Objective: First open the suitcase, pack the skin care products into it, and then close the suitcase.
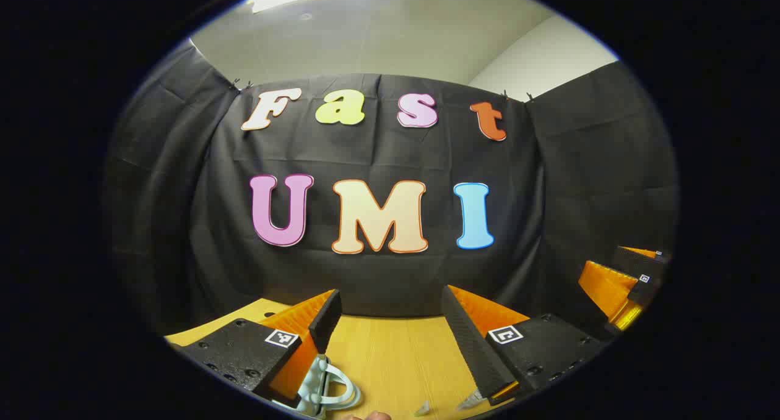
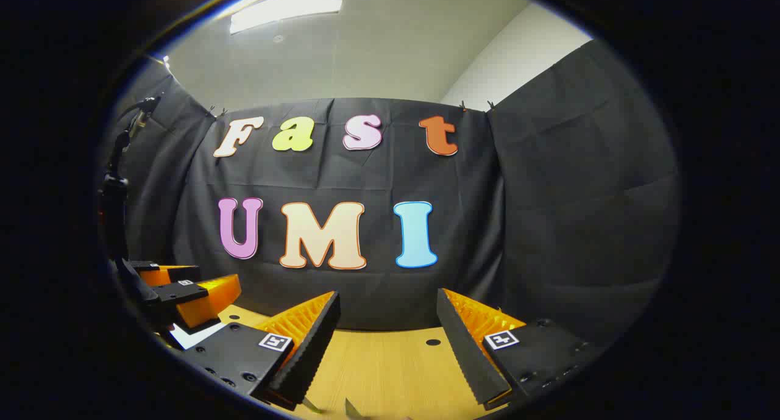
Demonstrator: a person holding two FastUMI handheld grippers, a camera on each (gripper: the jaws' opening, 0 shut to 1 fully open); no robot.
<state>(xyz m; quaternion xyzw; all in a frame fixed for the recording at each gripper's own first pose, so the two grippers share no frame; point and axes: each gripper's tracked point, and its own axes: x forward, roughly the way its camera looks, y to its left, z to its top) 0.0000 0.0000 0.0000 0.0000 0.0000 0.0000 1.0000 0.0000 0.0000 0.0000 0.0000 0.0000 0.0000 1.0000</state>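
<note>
The left gripper [image 1: 390,322] is held level above the desk [image 1: 390,359], a pale wooden surface that runs back to the black cloth wall [image 1: 378,274] of the booth. Its jaws stand wide apart with bare desk between them, and nothing is held. Just below its left finger, at the near edge of the left gripper view, lies a pale blue-grey plastic piece with a curved loop handle [image 1: 326,386]; it looks like part of the suitcase, though too little of it shows to be sure. The finger's tip appears to overlap that piece, but whether they touch cannot be told. On the desk nearer the right finger lie two small, clear, pointed bits [image 1: 469,400], too small to identify. At the very bottom edge a sliver of a person's hand [image 1: 373,416] shows.

Off to the right of the left gripper, beside the wall, the right gripper [image 1: 627,286] shows in part.

In the right gripper view the right gripper [image 2: 387,322] also hangs above the desk [image 2: 390,365], jaws spread wide and empty, pointing at the wall [image 2: 365,286]. A small dark hole [image 2: 432,342] marks the desk between its fingers. The left gripper [image 2: 183,292] sits well to the left, near the desk's edge, with a white flat thing [image 2: 189,334] under it. A dark stand [image 2: 116,182] rises behind it against the cloth.
</note>
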